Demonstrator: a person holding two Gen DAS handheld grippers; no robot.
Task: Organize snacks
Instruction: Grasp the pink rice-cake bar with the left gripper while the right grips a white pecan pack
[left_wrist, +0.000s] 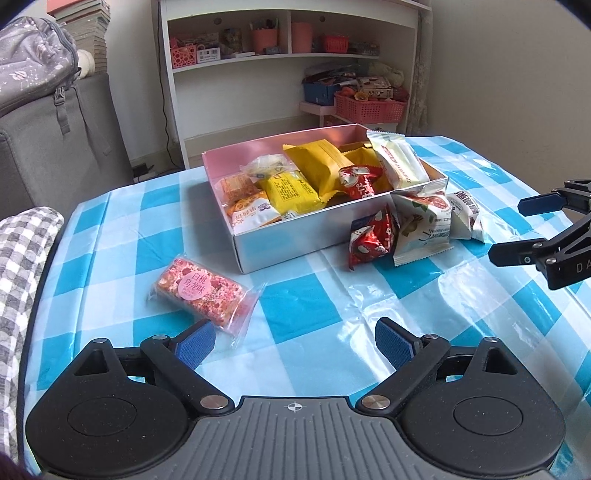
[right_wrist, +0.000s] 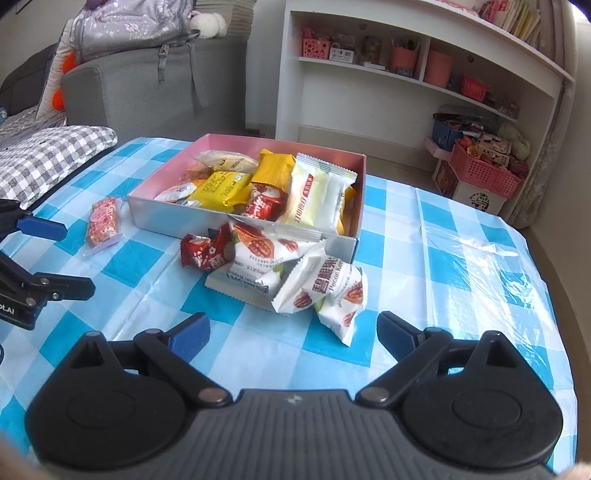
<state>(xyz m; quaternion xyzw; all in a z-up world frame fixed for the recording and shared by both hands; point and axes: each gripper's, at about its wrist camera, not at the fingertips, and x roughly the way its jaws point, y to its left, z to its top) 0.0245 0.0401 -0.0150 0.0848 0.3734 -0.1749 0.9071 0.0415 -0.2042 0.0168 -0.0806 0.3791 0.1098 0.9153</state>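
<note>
Both pairs of blue-padded fingers stand wide apart with nothing between them: our left gripper (left_wrist: 294, 345) hovers low over the blue-and-white checked plastic tablecloth (left_wrist: 303, 310), and our right gripper (right_wrist: 293, 334) does the same on the other side.

We take the shallow rectangular cardboard box with the pink inside (left_wrist: 288, 236) as our landmark. It holds a jumble of wrapped snacks, among them a yellow foil packet (left_wrist: 317, 164), a long cream-white wrapper (left_wrist: 400, 162) propped against its far corner, and a red crinkled packet (left_wrist: 360, 181).

Just outside the box's near right corner lies a small heap touching its wall: another red crinkled packet (right_wrist: 207, 253) and several white pecan-printed pouches (right_wrist: 325, 291), how many we cannot quite tell. A pink speckled bar in clear wrap (left_wrist: 201, 295) lies flat near the box's near left corner, apart from it and just ahead of our left fingers (left_wrist: 195, 345).
</note>
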